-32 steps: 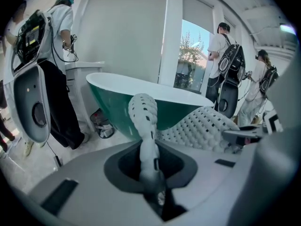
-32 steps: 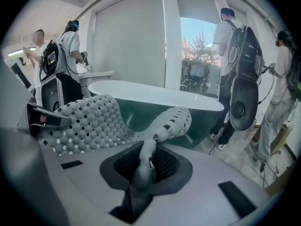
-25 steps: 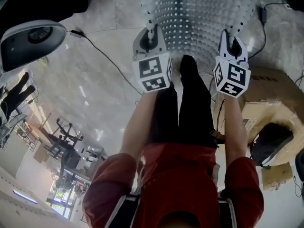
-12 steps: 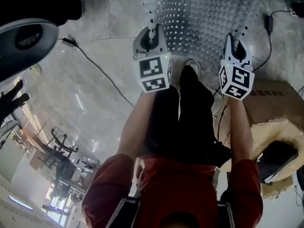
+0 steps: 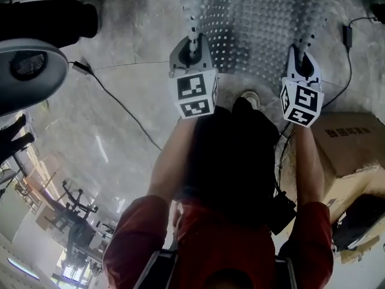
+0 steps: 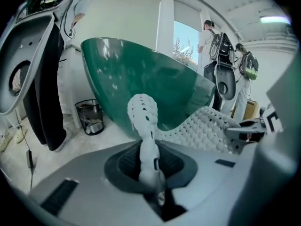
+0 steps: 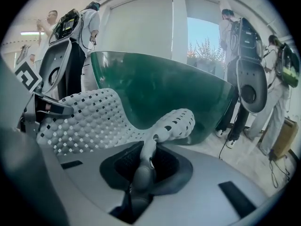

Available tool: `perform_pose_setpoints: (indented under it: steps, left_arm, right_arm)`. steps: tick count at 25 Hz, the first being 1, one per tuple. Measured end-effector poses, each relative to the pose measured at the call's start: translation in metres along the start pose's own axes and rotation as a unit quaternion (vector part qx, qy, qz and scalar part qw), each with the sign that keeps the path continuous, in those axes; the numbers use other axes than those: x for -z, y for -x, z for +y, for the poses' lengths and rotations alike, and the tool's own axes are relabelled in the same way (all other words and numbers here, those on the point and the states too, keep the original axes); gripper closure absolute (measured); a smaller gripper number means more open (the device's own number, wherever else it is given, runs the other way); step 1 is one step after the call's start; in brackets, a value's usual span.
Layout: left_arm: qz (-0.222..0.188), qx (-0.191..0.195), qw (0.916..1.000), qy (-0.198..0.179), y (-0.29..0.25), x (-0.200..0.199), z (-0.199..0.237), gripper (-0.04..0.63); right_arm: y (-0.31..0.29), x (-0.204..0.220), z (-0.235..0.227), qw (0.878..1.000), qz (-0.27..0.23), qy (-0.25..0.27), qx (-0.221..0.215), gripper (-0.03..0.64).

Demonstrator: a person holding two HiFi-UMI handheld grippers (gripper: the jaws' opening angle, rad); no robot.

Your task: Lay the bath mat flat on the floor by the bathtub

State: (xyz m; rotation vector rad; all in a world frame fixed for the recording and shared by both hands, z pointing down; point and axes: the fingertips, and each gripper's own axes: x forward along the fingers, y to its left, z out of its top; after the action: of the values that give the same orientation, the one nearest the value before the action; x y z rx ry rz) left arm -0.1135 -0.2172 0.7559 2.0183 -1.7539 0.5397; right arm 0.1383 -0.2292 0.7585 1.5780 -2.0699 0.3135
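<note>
The mat stretches ahead of both tools, toward the green tub that stands just beyond it. The left tool is clenched on the mat's near left corner and the right tool on its near right corner. In each gripper view a bunched fold of the bumpy, perforated sheet rises from between the closed jaws.

Holding the two corners well apart keeps the near edge taut and straight. I judge this is so the sheet can go down without creases, square to the tub. Both tools tilt forward and down, which would let the far part meet the floor first.

Whether that far edge already rests on the floor I cannot tell. The head view cuts it off at the top, and the gripper views show only the sheet curving between the tools. The person's legs hide the floor under and behind the tools, and the mat covers part of the tub's foot.
</note>
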Motion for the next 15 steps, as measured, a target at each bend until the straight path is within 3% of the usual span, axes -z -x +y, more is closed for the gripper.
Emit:
perform_pose_setpoints:
  steps: [15]
  left_arm:
    - [-0.005,0.024,0.9996,-0.017,-0.037,0.060,0.006,0.537]
  right_arm:
    - [-0.033,0.071,0.009,1.000,0.000,0.000,0.027,0.560]
